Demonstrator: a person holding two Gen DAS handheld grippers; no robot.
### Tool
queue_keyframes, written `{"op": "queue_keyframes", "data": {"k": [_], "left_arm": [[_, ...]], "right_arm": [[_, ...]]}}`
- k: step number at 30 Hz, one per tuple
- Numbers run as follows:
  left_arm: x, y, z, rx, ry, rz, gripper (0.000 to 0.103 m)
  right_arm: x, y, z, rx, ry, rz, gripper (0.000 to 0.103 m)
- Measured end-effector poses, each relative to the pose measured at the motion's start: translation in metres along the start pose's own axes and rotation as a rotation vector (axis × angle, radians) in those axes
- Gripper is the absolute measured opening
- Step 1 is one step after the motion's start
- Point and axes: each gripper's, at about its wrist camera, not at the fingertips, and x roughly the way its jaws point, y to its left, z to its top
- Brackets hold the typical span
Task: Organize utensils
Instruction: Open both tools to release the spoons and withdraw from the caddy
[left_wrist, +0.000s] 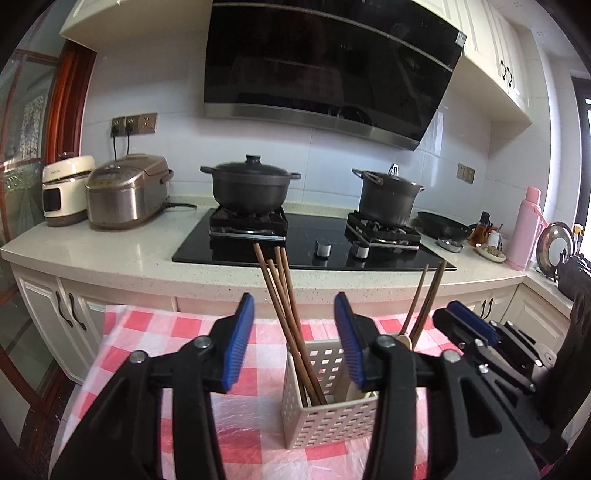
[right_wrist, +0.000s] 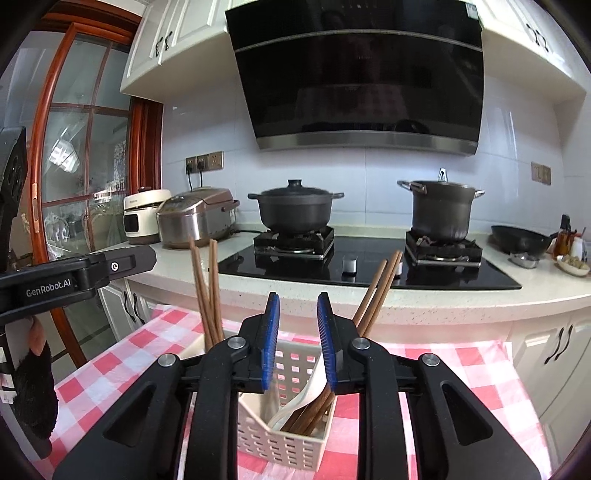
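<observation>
**A:** Left wrist view first. Kitchen, stove and two pots across mid-frame, pink checked tablecloth (left_wrist: 155, 332) at the bottom. Your left gripper (left_wrist: 295, 341) is spread, nothing between the pads. Perforated white caddy (left_wrist: 325, 424) sits lower centre, on the cloth. One bunch of chopsticks (left_wrist: 284, 310) stands in its left part, another pair (left_wrist: 424, 302) leans out to the right. Right gripper (left_wrist: 467, 325) shows at the right edge, pads a little apart, nothing in them.

**B:** So you're done?

**A:** Looks close to it: no loose utensils on any cloth you can see. But your fingers cover much of the caddy's right half and the near cloth is cut off.

**B:** Right wrist view?

**A:** Same counter behind. Jaws slightly parted, empty, above the caddy. White spoon (right_wrist: 295, 406) and chopsticks inside, lower centre. Dividers are hidden, so you can't tell which compartment.
</observation>
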Motion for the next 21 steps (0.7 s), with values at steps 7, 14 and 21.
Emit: {"op": "queue_keyframes", "data": {"k": [7, 14, 21], "left_arm": [[-0.044, -0.006, -0.004, 0.026, -0.041, 0.018, 0.077], [-0.08, -0.005, -0.021, 0.05, -0.067, 0.05, 0.094], [-0.108, -0.006, -0.053, 0.11, -0.071, 0.097, 0.098]], "right_arm": [[-0.041, 0.012, 0.006, -0.01, -0.013, 0.015, 0.035], [-0.076, 0.021, -0.001, 0.006, 0.024, 0.04, 0.046], [-0.098, 0.03, -0.014, 0.022, 0.106, 0.075, 0.056]]}}
